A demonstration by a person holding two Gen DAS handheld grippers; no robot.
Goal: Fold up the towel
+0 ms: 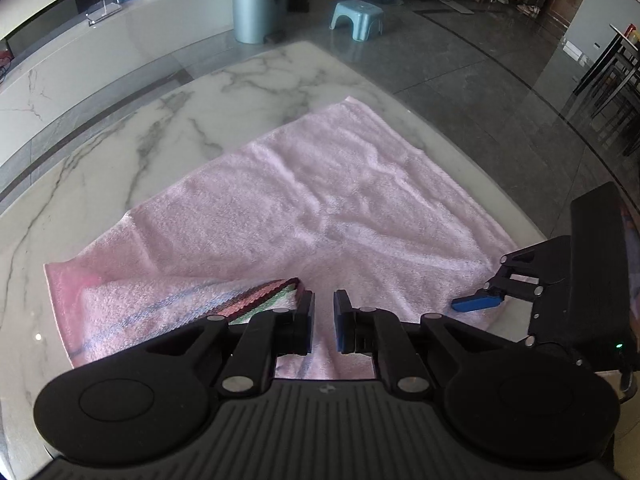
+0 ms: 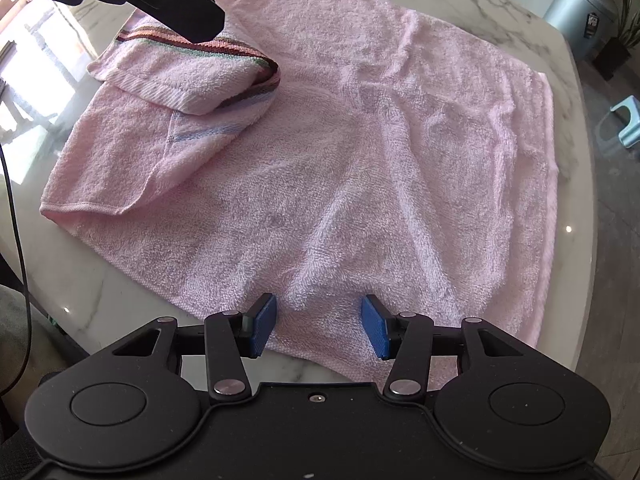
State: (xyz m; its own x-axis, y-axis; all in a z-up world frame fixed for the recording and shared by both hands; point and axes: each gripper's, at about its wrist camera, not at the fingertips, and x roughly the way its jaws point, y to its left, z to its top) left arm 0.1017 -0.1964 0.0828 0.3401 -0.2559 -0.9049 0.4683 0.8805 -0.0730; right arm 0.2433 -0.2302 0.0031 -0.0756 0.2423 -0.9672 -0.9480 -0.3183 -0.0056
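Towel [image 2: 344, 152]: pink, spread on the marble table [image 1: 160, 128], under and ahead of both grippers; its striped corner [image 2: 208, 80] is folded over onto the pink cloth.
Left gripper [image 1: 323, 320]: jaws a narrow gap apart, nothing pinched between them; the striped corner lies against the outer side of its left finger.
Right gripper [image 2: 319, 326]: jaws spread about halfway, pads [image 2: 264, 326] standing on the towel's near edge, cloth between them but not squeezed.
Beyond the table: a grey bin [image 1: 256, 0] and a small blue stool [image 1: 357, 20] on the floor.

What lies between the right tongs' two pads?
Only a raised ridge of the pink towel, untouched by either pad; the right tongs stand open. Right wrist view.
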